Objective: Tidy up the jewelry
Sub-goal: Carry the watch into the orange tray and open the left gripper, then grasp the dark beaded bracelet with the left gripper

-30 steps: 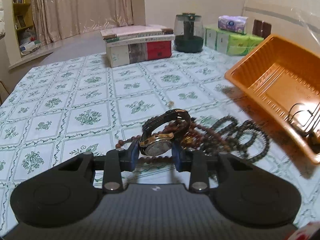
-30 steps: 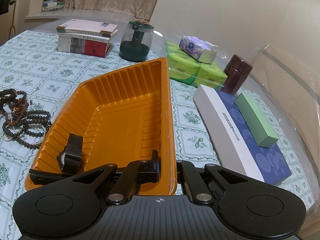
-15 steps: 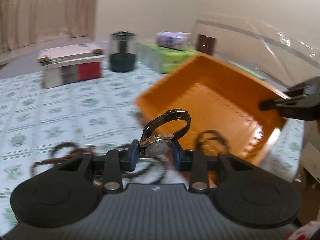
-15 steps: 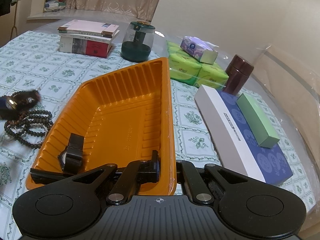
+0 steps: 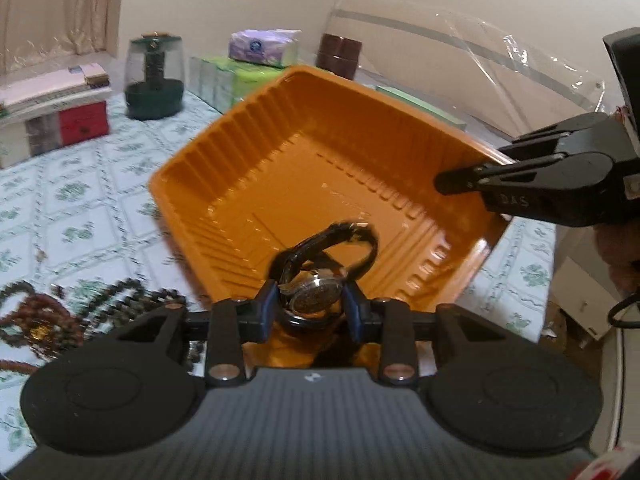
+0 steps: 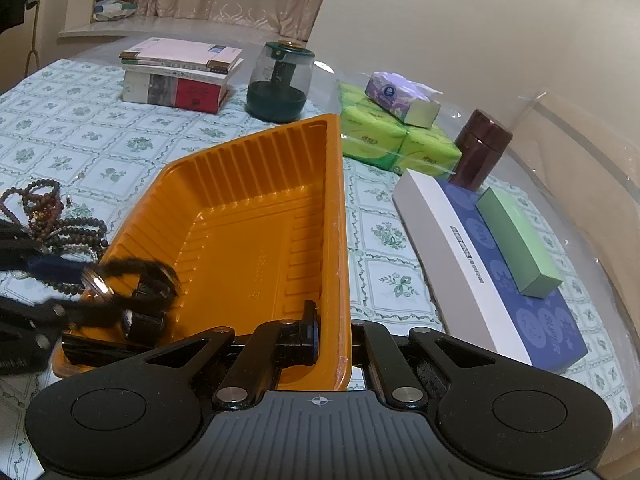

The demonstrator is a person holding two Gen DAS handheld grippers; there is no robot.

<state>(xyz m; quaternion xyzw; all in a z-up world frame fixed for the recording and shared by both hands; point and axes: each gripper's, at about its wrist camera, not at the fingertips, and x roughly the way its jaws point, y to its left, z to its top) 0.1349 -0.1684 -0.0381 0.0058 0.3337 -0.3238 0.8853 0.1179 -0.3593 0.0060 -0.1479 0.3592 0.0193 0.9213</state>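
Observation:
My left gripper (image 5: 310, 306) is shut on a wristwatch (image 5: 320, 276) with a black strap and holds it over the near corner of the orange tray (image 5: 304, 160). In the right wrist view the watch (image 6: 120, 276) hangs blurred above a second black watch (image 6: 146, 316) lying in the tray (image 6: 248, 232). My right gripper (image 6: 334, 340) is shut on the tray's near rim and shows in the left wrist view (image 5: 528, 188). Bead strands (image 5: 60, 312) lie on the tablecloth left of the tray, also in the right wrist view (image 6: 52, 216).
Stacked books (image 6: 180, 76), a dark green glass jar (image 6: 280, 80), green tissue packs (image 6: 396, 140) with a purple pack (image 6: 400, 96), a brown canister (image 6: 482, 148) and a blue-white box (image 6: 488, 264) carrying a green box (image 6: 516, 236) surround the tray.
My left gripper has lifted the watch off the bead pile and carried it right, over the tray. The right gripper has kept its hold on the tray rim.

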